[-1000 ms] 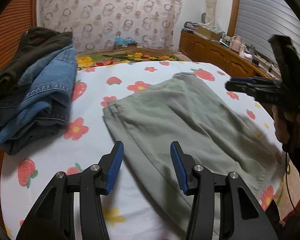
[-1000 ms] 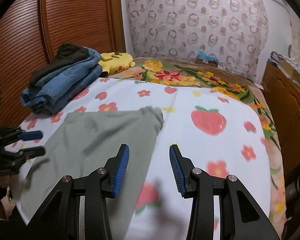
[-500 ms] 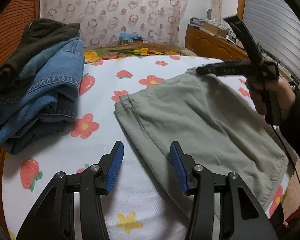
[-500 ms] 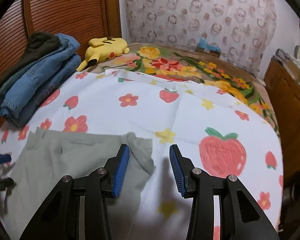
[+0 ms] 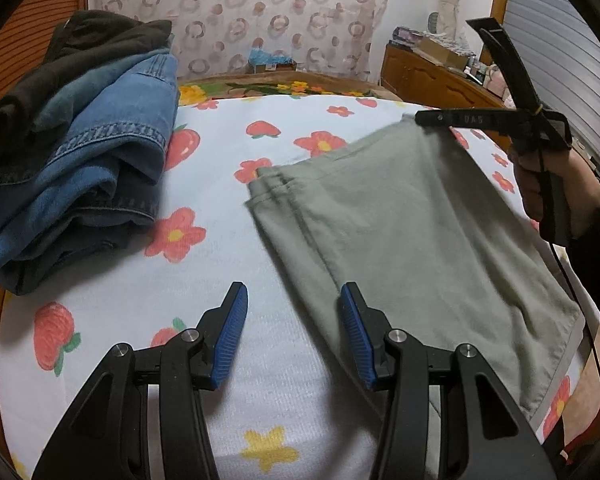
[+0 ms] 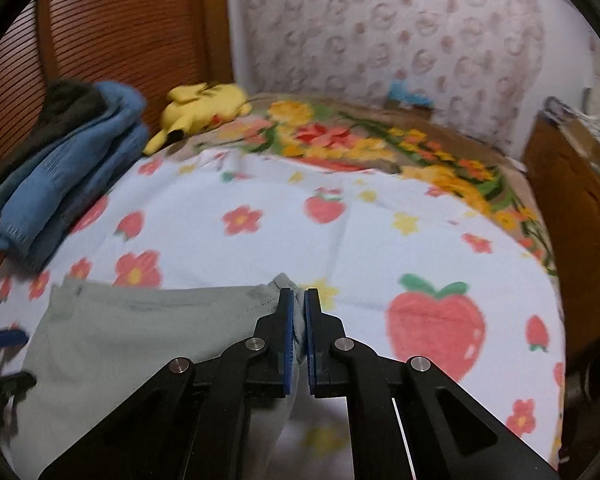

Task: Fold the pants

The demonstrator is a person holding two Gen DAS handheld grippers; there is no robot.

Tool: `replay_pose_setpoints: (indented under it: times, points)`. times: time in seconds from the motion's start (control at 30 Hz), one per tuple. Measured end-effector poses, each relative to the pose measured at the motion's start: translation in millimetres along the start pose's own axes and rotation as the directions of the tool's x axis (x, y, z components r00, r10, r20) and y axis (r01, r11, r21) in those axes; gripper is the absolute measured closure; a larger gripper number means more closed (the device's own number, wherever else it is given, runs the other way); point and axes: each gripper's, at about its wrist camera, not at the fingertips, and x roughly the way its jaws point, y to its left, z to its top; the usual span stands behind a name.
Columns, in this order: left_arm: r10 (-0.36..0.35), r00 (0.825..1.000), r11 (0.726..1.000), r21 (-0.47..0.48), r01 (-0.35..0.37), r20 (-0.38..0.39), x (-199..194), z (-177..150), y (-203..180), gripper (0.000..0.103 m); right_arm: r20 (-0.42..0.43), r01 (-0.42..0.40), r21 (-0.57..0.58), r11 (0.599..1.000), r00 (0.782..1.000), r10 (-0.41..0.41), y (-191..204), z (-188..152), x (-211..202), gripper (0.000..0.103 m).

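Grey-green pants (image 5: 412, 232) lie folded flat on the flowered bedsheet (image 5: 228, 280); they also show in the right wrist view (image 6: 132, 344). My left gripper (image 5: 292, 336) is open and empty, low over the sheet at the pants' near left edge. My right gripper (image 6: 297, 316) is shut on the far right corner of the pants. It shows in the left wrist view (image 5: 424, 118), held in a hand, pinching that corner.
A pile of folded blue jeans and dark clothes (image 5: 76, 136) sits on the bed's left side. A yellow plush toy (image 6: 204, 108) lies near the headboard. A wooden dresser (image 5: 436, 76) stands to the right of the bed.
My right gripper has closed on the pants' far right corner; it was open over it before. My left gripper has shifted slightly and stays open.
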Motion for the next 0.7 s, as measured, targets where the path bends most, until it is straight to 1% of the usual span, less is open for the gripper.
replay_pose_setpoints:
  times: [0.2, 0.23, 0.27, 0.37, 0.47, 0.6, 0.7]
  points:
    - [0.006, 1.000, 1.000, 0.007, -0.006, 0.000, -1.2, -2.0, -1.3, 0.053, -0.022, 0.021, 0.003, 1.000, 1.000, -0.021, 3.5, -6.4, 8.3, 0.097]
    - [0.005, 1.000, 1.000, 0.006, -0.005, 0.000, -1.6, -2.5, -1.0, 0.053, -0.020, 0.009, 0.010, 1.000, 1.000, -0.009, 3.1, -7.1, 5.9, 0.095]
    - [0.005, 1.000, 1.000, 0.006, -0.005, 0.000, -1.6, -2.5, -0.7, 0.053, -0.015, -0.002, 0.015, 1.000, 1.000, 0.002, 3.3, -7.4, 2.0, 0.089]
    - [0.008, 1.000, 1.000, 0.008, -0.007, -0.001, -0.8, -1.5, -1.0, 0.053, 0.013, -0.027, 0.013, 1.000, 1.000, 0.027, 4.8, -8.7, -22.2, 0.086]
    - [0.008, 1.000, 1.000, 0.008, -0.008, -0.002, -0.2, -1.1, -1.3, 0.053, 0.049, -0.051, -0.005, 0.999, 0.997, 0.051, 8.3, -19.6, -51.4, 0.076]
    - [0.008, 1.000, 1.000, 0.009, -0.008, -0.002, -0.2, -1.1, -1.5, 0.053, 0.085, -0.078, -0.036, 0.996, 0.993, 0.081, 17.8, -45.2, -90.9, 0.075]
    - [0.000, 1.000, 1.000, 0.015, 0.000, -0.006, 1.1, -0.9, -2.8, 0.048, 0.110, -0.078, -0.047, 0.996, 0.990, 0.083, 21.9, -68.6, -117.4, 0.074]
